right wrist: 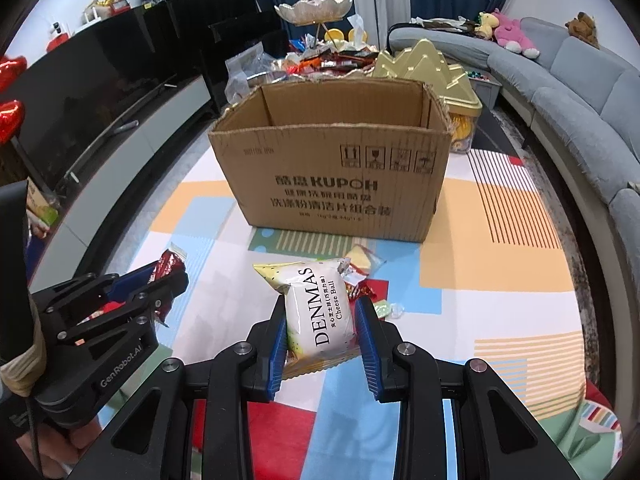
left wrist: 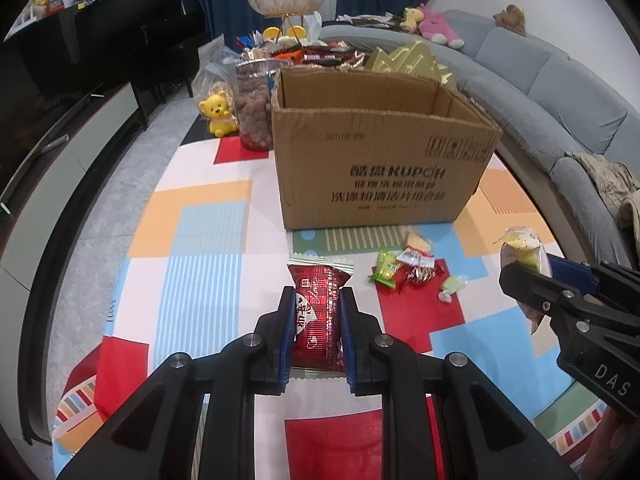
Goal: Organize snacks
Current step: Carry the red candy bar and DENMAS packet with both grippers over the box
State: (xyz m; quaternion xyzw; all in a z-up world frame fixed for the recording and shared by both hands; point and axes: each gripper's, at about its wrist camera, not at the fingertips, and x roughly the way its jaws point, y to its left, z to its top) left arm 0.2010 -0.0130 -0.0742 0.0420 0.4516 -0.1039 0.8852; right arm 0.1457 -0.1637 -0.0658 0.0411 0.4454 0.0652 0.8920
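Holding two snacks: my left gripper [left wrist: 318, 320] clamped on red packet [left wrist: 320, 312], right gripper [right wrist: 322, 332] clamped on white cheese-ball bag [right wrist: 320, 312]. Both prob light, crinkly, slippery, crushable; grip mid-body. Box [right wrist: 332, 184] at 12 o'clock, loose snacks [left wrist: 404, 270] on mat.

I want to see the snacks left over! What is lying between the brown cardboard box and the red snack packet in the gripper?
In the left wrist view, only bare colourful patterned mat lies between the brown cardboard box and the red snack packet.
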